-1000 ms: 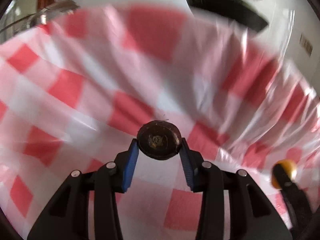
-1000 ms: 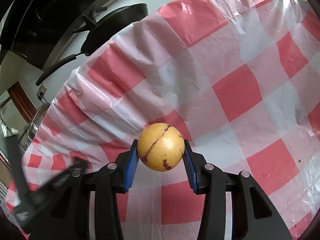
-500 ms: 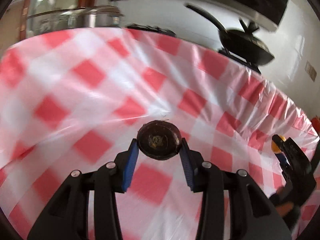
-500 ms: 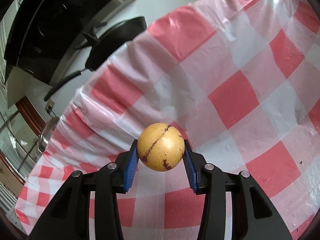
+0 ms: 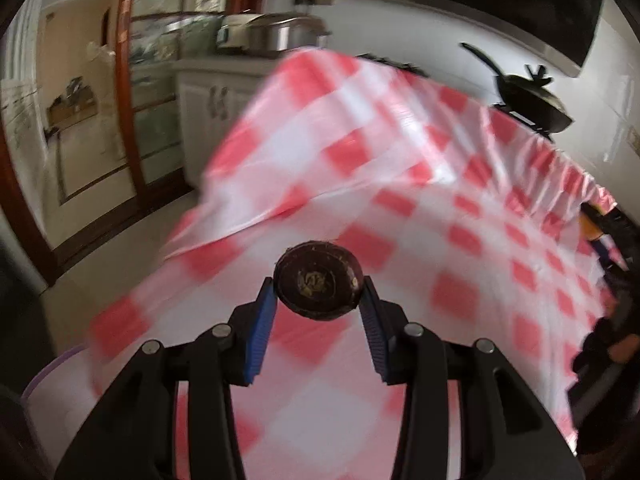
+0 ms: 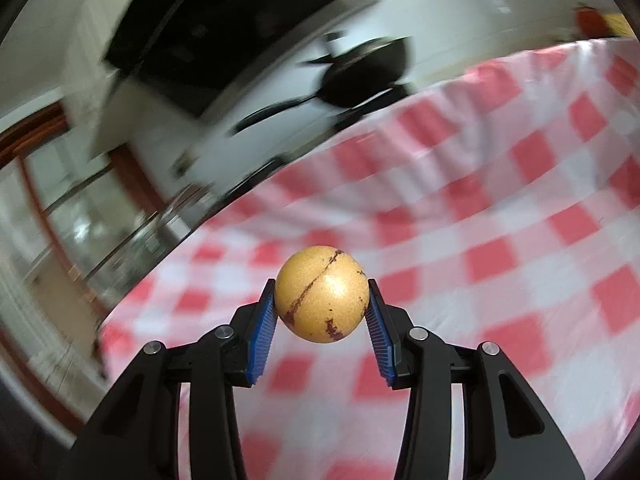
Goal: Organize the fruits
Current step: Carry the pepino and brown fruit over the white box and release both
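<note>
A dark purple-brown round fruit [image 5: 319, 280], maybe a mangosteen, sits w/ its flat end facing the camera. It is pinched btwn the two blue pads of the left gripper [image 5: 319, 298], so the jaws are clamped on it. It hangs in the air above the red-and-white checked tablecloth [image 5: 460, 240], not touching it.

A yellow round fruit [image 6: 321, 294] w/ a brown line and brown spots, maybe a passion fruit, is squeezed btwn the blue pads of the right gripper [image 6: 321, 312]. Those jaws grip it tight too. It is also up over the cloth [image 6: 520, 220].

In the left view, the right gripper [image 5: 600, 248] shows small and blurry at the right edge, a bit of yellow at its tip.

At the bottom left of the left view is a pale rim w/ a purple edge [image 5: 52, 372]; can't tell what it is.

Past the table's far edge a black frying pan [image 5: 528, 100] sits on the stove by the white wall. A black range hood [image 6: 224, 28] is above it. A shiny steel pot [image 5: 276, 32] stands on a white cabinet [image 5: 212, 108]. A brown wood door frame [image 5: 128, 80] is on the left. Much of the room is blurry.
</note>
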A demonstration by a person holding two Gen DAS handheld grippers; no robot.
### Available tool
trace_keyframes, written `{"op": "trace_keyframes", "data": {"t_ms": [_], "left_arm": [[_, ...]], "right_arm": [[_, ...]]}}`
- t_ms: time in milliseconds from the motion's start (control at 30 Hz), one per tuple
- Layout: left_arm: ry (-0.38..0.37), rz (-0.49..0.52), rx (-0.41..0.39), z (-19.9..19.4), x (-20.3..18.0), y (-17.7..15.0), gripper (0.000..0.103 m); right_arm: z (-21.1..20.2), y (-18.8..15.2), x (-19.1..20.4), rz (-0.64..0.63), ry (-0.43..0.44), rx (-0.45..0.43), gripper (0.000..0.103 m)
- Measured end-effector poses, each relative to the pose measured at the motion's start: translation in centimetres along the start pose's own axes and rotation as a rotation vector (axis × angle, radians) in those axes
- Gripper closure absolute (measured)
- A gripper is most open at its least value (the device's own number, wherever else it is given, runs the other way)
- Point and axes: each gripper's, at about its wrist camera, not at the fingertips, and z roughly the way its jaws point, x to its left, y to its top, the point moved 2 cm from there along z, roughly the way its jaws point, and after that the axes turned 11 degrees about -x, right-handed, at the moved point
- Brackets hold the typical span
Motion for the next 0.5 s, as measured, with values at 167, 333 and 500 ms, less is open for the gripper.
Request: {"op": "trace_keyframes", "data": {"t_ms": [167,333,500], "left_arm": [[0.055,-0.024,0.043,-1.9,5.8,-2.0,0.061],[0.123,0.023,0.018,-3.8,9.1,-2.9,0.061],[0.169,0.009,0.042,-5.3,13.0,-5.1,0.061]], "right_arm": [[-2.7,-5.4,6.4,-0.09,0.137,0.136,0.06],[-4.9,-10.6,11.3,-0.19,0.239,0.262,0.06],[-8.2,-15.0,15.8,-0.313,0.342,0.347,0.06]]}}
